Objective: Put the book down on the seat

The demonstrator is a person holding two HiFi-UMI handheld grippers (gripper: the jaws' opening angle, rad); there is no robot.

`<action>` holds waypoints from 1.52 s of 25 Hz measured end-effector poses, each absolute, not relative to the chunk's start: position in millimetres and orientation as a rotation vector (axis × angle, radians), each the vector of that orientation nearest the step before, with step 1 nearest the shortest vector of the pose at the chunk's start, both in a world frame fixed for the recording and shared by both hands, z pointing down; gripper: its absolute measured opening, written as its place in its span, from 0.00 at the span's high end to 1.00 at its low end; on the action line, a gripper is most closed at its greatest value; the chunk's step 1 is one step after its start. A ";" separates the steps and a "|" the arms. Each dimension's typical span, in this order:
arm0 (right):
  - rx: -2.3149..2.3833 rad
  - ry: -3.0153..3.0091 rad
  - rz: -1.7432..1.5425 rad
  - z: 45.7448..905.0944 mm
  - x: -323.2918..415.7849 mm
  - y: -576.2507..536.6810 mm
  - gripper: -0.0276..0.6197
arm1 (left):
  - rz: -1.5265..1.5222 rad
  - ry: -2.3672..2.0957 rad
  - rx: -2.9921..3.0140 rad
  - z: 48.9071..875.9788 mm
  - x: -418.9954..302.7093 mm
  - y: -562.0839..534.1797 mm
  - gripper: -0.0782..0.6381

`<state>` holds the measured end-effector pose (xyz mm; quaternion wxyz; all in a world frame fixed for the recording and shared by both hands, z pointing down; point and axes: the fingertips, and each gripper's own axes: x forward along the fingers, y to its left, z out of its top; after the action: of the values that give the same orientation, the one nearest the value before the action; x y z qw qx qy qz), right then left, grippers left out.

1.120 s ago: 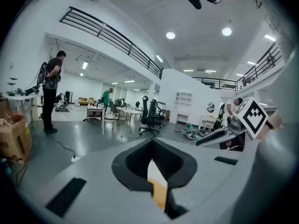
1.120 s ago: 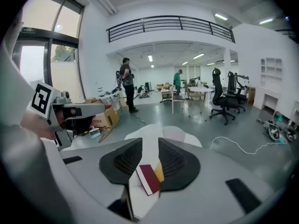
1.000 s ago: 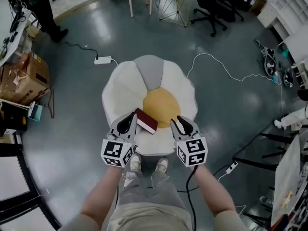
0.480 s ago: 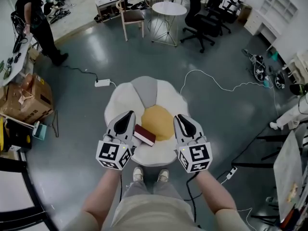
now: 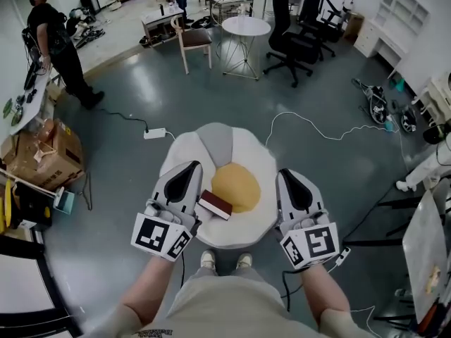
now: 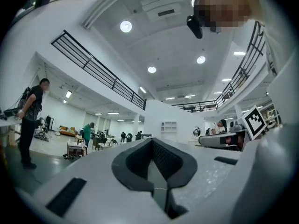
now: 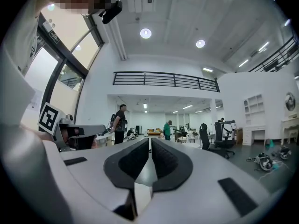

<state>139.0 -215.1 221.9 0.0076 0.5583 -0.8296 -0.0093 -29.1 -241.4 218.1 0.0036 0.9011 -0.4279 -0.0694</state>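
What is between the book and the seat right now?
Nothing visible: the book lies directly on the seat, at the left edge of its yellow centre.

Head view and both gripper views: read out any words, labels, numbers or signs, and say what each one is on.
No readable text in any view.
Dark red rectangular book: no title legible.
Brown cardboard box: any print is too small to read.
Left hand-held gripper and right hand-held gripper: black-and-white square marker patterns, no letters or numbers.
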 end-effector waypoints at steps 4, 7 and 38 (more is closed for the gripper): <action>1.770 -2.635 -0.029 201.6 139.5 -193.7 0.94 | -0.212 -1.369 2.876 201.8 -38.4 -219.2 0.89; 1.766 -2.659 -0.010 199.7 135.8 -178.0 0.95 | -0.201 -1.392 2.905 197.6 -44.3 -200.1 0.89; 1.653 -2.666 -0.094 213.6 110.5 -158.2 0.96 | -0.222 -1.382 2.859 199.9 -47.5 -170.3 0.89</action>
<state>110.5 -158.2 213.6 0.0019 0.5267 -0.8495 -0.0299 -47.5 -170.3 199.9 -0.0208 0.8980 -0.4340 -0.0698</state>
